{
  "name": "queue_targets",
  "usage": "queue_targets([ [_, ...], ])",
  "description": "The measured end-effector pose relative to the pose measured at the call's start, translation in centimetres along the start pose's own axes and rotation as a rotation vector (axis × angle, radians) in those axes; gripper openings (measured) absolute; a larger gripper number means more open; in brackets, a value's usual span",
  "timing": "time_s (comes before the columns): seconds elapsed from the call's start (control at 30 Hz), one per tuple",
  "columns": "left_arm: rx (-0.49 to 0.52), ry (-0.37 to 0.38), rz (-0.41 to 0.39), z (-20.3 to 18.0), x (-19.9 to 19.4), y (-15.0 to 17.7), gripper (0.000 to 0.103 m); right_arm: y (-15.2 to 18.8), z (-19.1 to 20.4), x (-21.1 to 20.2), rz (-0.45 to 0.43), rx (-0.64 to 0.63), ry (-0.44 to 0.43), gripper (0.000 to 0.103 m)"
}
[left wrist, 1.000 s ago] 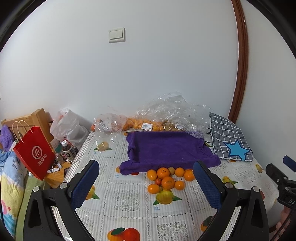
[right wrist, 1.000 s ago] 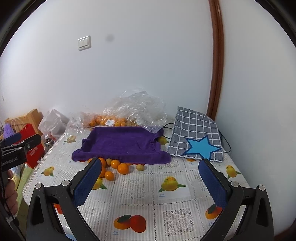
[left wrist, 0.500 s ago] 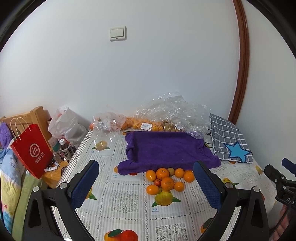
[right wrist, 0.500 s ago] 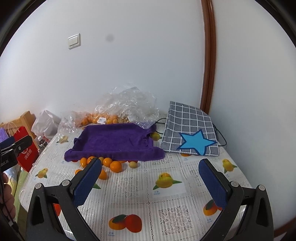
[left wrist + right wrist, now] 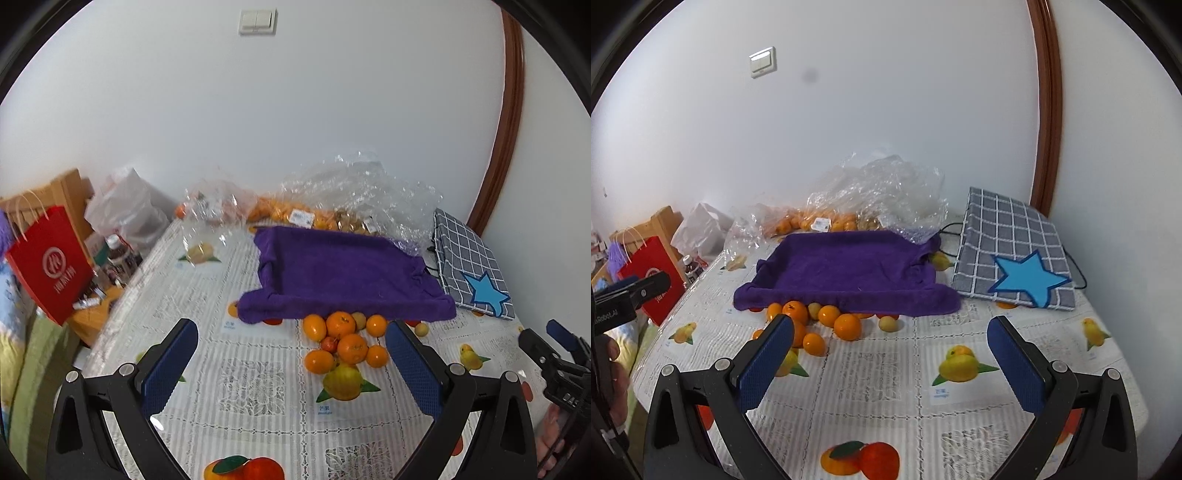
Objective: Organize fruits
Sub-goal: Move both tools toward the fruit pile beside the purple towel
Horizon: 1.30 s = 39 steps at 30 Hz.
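Several loose oranges (image 5: 341,339) (image 5: 827,321) lie in a heap on the fruit-print tablecloth, against the near edge of a purple towel-lined tray (image 5: 343,273) (image 5: 849,273). A small pale fruit (image 5: 888,323) sits a little to their right. My left gripper (image 5: 291,363) hovers open above the cloth, short of the heap, nothing between its blue pads. My right gripper (image 5: 892,354) is open too, just right of the heap and holding nothing. Each gripper shows at the edge of the other's view.
Clear plastic bags (image 5: 351,199) (image 5: 871,195) with more oranges lie behind the tray by the wall. A grey checked bag with a blue star (image 5: 472,262) (image 5: 1015,254) lies to the right. A red paper bag (image 5: 48,258) and bottles stand off the table's left edge.
Both grippers have moved forward toward the fruit and tray, which look larger now. The right view has swung left. Both stay open and nothing has been picked up.
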<state>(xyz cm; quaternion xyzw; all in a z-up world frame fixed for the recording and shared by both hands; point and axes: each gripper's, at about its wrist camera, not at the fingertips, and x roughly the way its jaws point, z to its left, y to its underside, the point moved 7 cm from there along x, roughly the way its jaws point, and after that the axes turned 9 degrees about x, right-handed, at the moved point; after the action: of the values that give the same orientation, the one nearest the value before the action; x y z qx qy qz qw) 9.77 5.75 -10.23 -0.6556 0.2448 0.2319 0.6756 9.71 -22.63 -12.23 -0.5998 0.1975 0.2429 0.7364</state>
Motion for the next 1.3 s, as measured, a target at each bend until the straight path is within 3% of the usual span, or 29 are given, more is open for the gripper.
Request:
queue_targets([
  [0.13,0.008,-0.021,-0.009,0.9,1.7,0.5,0.102,0.4,-0.1,2.1,0.013,-0.007,0.026,0.103],
  [0.5,0.168,-0.027,0.058,0.7,7.0,1.6,0.102,2.7,-0.1,8.6,0.088,-0.036,0.069,0.091],
  [0.63,0.150,0.014,0.089,1.1,8.9,2.2,0.101,3.6,-0.6,11.0,0.113,-0.034,0.099,0.087],
  [0.9,0.142,0.045,0.124,2.4,11.1,3.4,0.100,5.0,-1.5,14.7,0.222,0.045,0.030,0.053],
  [1.17,0.067,0.090,0.150,4.2,12.6,4.8,0.100,6.4,-0.3,16.5,0.269,-0.006,0.010,0.052],
  [1.3,0.054,0.108,0.164,4.8,13.3,5.5,0.093,6.6,-0.2,17.0,0.277,-0.011,0.001,0.052],
])
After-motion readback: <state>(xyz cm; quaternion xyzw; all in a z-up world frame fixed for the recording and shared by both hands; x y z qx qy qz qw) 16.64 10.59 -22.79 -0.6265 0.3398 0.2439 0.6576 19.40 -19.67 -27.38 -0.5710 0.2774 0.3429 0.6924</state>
